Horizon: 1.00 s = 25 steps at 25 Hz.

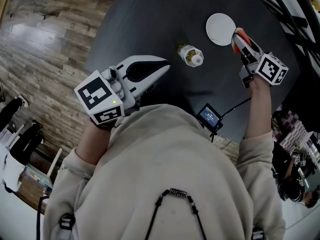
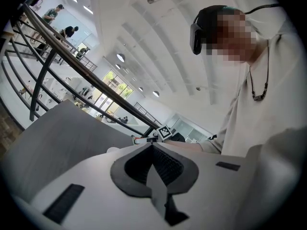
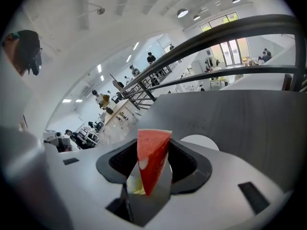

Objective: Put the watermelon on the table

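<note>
dark table (image 1: pixel 150 19), white round plate (image 1: pixel 220 29), small bottle (image 1: pixel 190 54) lying nearby

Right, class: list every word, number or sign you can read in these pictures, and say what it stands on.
No words or numbers can be read.
Small screen: lit blue, print too small.
Bottle: nothing legible on it.
Left gripper, right gripper: square marker patterns on their cubes, no letters.

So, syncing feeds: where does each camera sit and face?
Head view: head-mounted, steeply down at table; shows torso, arms, left gripper, right gripper.
Left gripper view: rides it, tilted up at ceiling and wearer; jaws shut.
Right gripper view: rides it, faces across table; jaws grip watermelon.
Head and right gripper views share the plate.
</note>
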Each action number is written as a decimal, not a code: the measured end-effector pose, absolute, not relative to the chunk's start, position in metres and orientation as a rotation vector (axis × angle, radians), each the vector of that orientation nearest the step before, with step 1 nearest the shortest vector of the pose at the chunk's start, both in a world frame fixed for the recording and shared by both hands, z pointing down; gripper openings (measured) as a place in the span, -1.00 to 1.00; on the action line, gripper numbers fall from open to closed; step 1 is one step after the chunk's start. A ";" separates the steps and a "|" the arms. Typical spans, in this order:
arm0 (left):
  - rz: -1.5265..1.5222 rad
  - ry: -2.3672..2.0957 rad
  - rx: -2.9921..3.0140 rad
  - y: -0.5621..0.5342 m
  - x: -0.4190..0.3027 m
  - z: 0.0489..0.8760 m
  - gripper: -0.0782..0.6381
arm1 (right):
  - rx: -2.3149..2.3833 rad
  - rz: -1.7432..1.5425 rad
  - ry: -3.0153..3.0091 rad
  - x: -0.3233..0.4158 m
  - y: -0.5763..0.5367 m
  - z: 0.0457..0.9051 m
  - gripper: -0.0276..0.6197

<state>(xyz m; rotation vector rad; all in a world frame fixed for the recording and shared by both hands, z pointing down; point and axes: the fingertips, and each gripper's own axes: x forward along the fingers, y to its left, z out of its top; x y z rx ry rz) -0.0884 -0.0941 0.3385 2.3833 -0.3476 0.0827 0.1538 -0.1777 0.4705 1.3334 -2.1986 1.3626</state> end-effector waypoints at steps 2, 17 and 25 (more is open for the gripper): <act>0.080 -0.352 2.387 -0.096 -0.090 0.337 -0.76 | 1.319 1.361 -2.164 0.153 -0.183 0.487 -0.28; 0.133 -0.395 2.402 -0.091 -0.099 0.345 -0.76 | 1.295 1.337 -1.950 0.165 -0.204 0.578 -0.28; 0.130 -0.387 2.392 -0.089 -0.098 0.345 -0.76 | 1.259 1.249 -1.864 0.165 -0.202 0.601 -0.28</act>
